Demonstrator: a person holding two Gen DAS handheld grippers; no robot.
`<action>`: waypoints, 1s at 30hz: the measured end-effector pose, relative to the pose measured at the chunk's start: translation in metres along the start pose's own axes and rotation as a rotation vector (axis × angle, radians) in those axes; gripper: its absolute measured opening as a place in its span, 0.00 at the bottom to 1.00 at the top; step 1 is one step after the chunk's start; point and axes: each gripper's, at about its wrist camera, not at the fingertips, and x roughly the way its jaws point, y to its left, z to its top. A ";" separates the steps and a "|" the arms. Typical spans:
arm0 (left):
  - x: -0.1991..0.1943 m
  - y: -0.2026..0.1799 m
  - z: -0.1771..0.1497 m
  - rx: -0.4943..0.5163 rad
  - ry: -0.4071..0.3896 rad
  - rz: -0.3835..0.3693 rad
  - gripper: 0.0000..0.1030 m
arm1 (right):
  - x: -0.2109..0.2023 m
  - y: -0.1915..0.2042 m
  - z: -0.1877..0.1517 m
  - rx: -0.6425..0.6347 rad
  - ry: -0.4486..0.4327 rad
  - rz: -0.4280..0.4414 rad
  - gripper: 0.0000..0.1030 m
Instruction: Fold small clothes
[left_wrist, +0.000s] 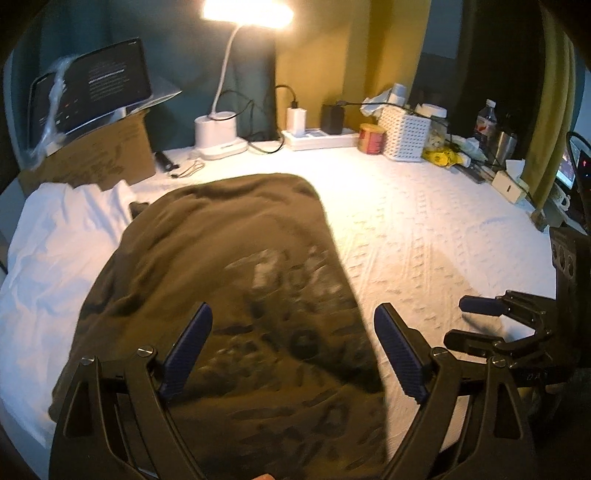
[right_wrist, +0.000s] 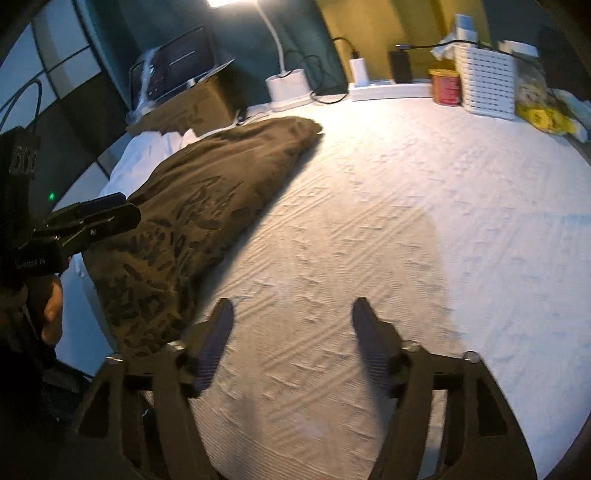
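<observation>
**Both hand-held grippers spread, nothing in either; shirt lies folded on the counter**

Left hand-held gripper (left_wrist: 293, 343): jaws wide apart, blue ribbed pads (left_wrist: 192, 347) clear of the cloth, pointing down at a slant. It hangs over the near half of the olive-brown printed T-shirt (left_wrist: 221, 266); the shirt shows in the gap between the fingers, not pinched.

Right hand-held gripper (right_wrist: 291, 343): jaws also wide apart, tilted downward, over the bare white textured counter cover (right_wrist: 369, 221). The shirt is to its left, its near corner just beside the left finger, apart from the pads.

In the left wrist view the right hand-held gripper sits at the right edge, off the shirt. In the right wrist view the left one sits at the left edge, above the shirt's left border, with a bit of the person's hand (right_wrist: 53, 306) below it.

Writing: shirt print is dark lettering or graphics, too blurred to read. The dark laptop screen (left_wrist: 107, 81) on the brown cardboard box (left_wrist: 110, 155) carries text lines, unreadable. Red tin can (left_wrist: 371, 137) label unreadable.

Shirt lies as a long folded band, one edge over white crumpled cloth (left_wrist: 55, 240). White desk lamp (left_wrist: 221, 133) behind, lit.
</observation>
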 end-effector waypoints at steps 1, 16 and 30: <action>0.000 -0.003 0.002 0.000 -0.004 -0.005 0.86 | -0.003 -0.002 0.000 0.006 -0.004 -0.004 0.71; -0.022 -0.048 0.035 0.060 -0.159 -0.008 0.97 | -0.067 -0.041 0.019 0.067 -0.132 -0.126 0.72; -0.060 -0.083 0.061 0.183 -0.334 -0.007 0.98 | -0.132 -0.048 0.043 0.048 -0.305 -0.236 0.72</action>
